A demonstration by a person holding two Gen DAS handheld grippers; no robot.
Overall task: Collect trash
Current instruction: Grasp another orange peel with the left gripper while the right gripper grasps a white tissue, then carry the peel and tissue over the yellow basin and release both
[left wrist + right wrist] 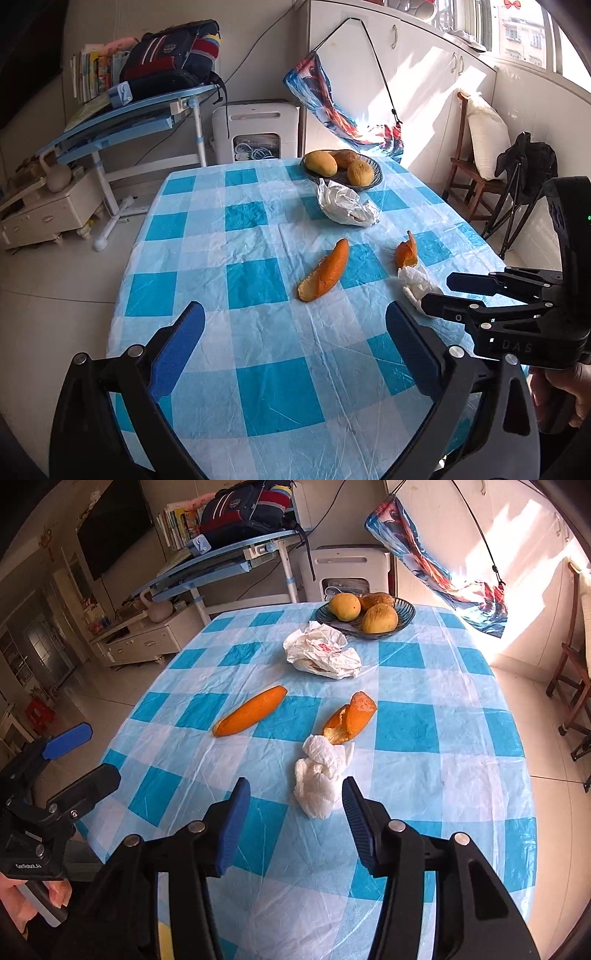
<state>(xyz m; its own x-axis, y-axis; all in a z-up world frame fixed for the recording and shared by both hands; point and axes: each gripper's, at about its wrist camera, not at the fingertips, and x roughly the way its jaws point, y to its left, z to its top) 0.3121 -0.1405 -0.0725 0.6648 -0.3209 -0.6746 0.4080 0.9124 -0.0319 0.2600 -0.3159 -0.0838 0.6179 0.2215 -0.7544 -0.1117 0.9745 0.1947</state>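
Both jaws of the right gripper [295, 794] flank the crumpled tissue [321, 779].

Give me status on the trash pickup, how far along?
Nothing looks collected yet. Both the left gripper and right gripper are open and empty. The right one faces the crumpled tissue. Left: two orange peels and the crumpled plastic bag, all on the table.

My table [424, 738] wears a blue-and-white checked cloth [266, 849]. On it I see a tissue [321, 779] touching a curled peel [351, 718], a long peel [251, 710] apart to the left, and a crumpled bag [325, 653] just before the fruit bowl [404, 618] at the far edge.
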